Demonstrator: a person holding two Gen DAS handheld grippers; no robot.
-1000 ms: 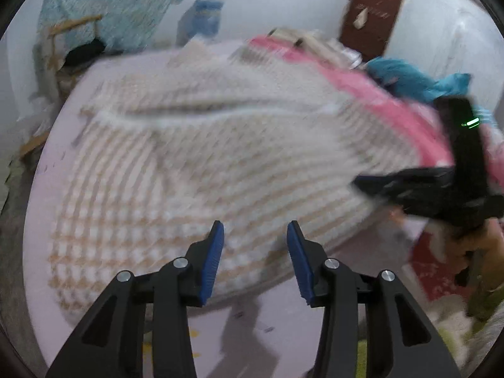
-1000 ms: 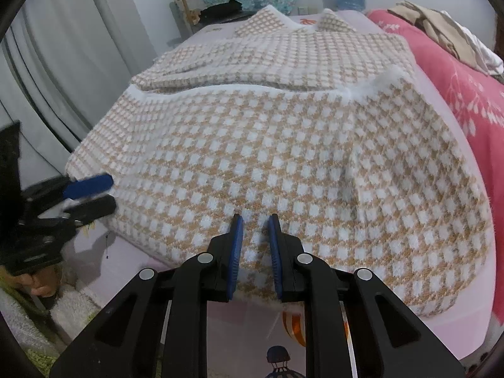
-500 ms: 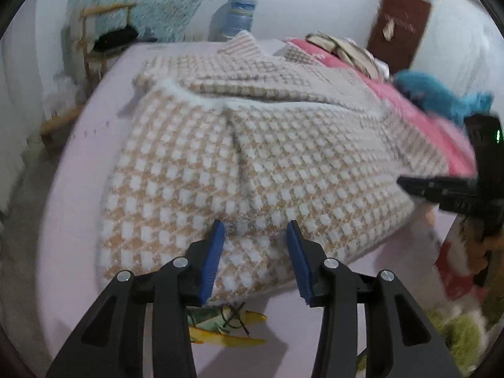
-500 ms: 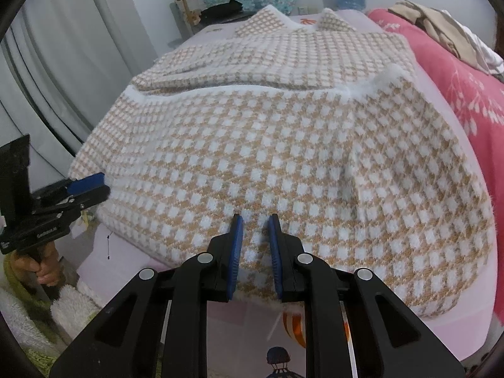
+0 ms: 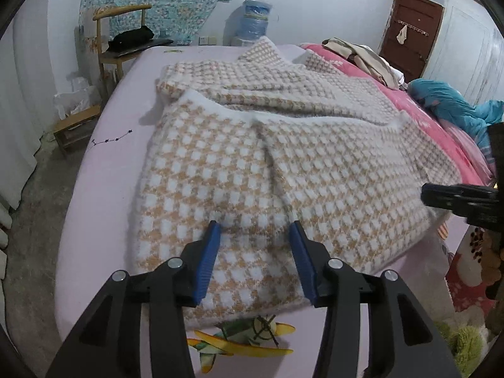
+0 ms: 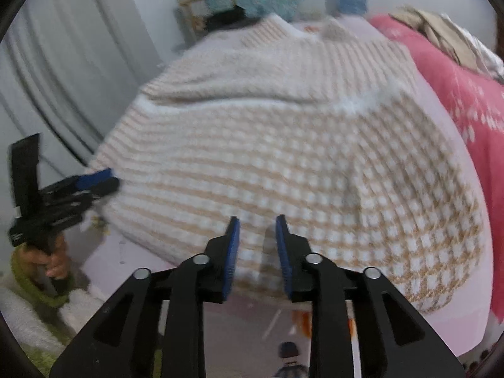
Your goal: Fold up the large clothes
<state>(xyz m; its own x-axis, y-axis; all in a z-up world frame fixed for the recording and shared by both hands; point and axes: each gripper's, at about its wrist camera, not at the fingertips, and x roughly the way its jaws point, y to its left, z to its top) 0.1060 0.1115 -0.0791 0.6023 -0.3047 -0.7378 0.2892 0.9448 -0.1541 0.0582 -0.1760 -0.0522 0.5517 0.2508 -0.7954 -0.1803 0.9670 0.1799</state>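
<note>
Lying lengthwise up the bed [image 5: 104, 145], sweater [image 5: 283, 157] collar far

Black claw [image 5: 254, 233], blue pads [image 5: 208, 261]

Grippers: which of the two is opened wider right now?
The left gripper: its blue pads stand far apart over the checked sweater's near hem. The right gripper is open too, but with a narrower gap.

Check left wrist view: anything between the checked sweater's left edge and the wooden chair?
In the left wrist view, only bare lilac bedsheet lies between the checked sweater and the wooden chair, apart from a small dark star-chain mark on the sheet.
</note>
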